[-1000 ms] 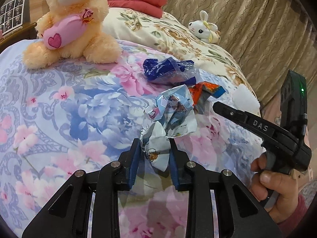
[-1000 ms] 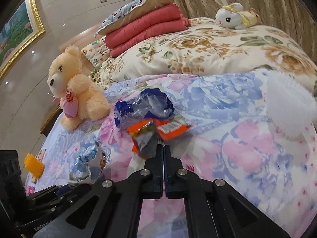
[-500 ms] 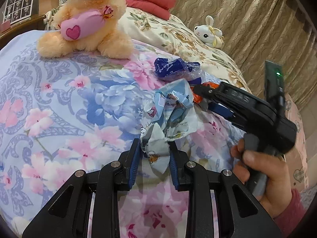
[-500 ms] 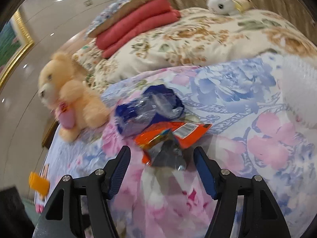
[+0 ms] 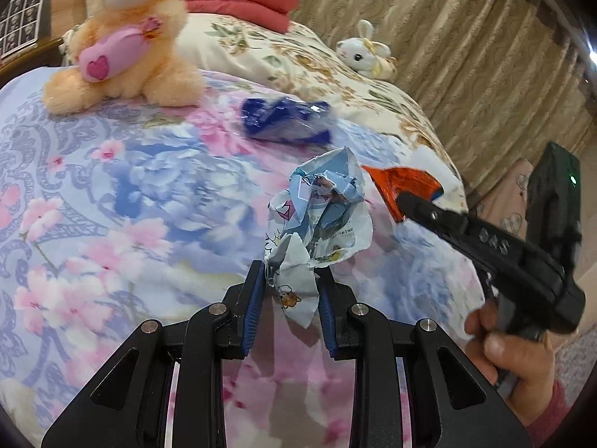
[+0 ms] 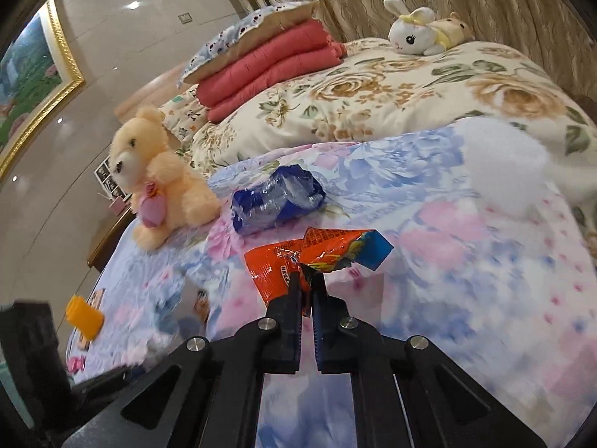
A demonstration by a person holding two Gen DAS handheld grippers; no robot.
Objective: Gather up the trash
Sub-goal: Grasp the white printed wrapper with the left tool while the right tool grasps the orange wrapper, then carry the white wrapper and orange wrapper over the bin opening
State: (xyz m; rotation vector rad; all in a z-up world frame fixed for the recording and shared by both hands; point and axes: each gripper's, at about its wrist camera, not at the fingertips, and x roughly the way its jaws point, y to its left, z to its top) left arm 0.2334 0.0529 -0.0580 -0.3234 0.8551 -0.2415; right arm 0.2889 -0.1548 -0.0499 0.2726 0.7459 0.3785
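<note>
While both tools grip trash above the floral bedspread [image 5: 112, 194]
Left gripper [image 5: 289, 298] clamps the crumpled pale wrapper [image 5: 321, 220]; right gripper [image 6: 306, 291], jaws just closed, pinches the orange wrapper [image 6: 317, 257]. Only its view shows an orange cup [image 6: 85, 315] left of the bedspread's blue wrapper [image 6: 276, 198].

**A flowered bed against gold curtains**

The bed [image 6: 466, 261] fills the frame, spread with a blue-and-pink floral quilt, a cream rose-print duvet [image 6: 391, 97] behind it. Folded red blankets [image 6: 268, 71] are stacked at the head under a patterned pillow. Wavy beige-gold curtains [image 5: 466, 44] run along the far side. A gilt-framed painting [image 6: 33, 86] hangs on a glossy wall catching spots of light.
</note>
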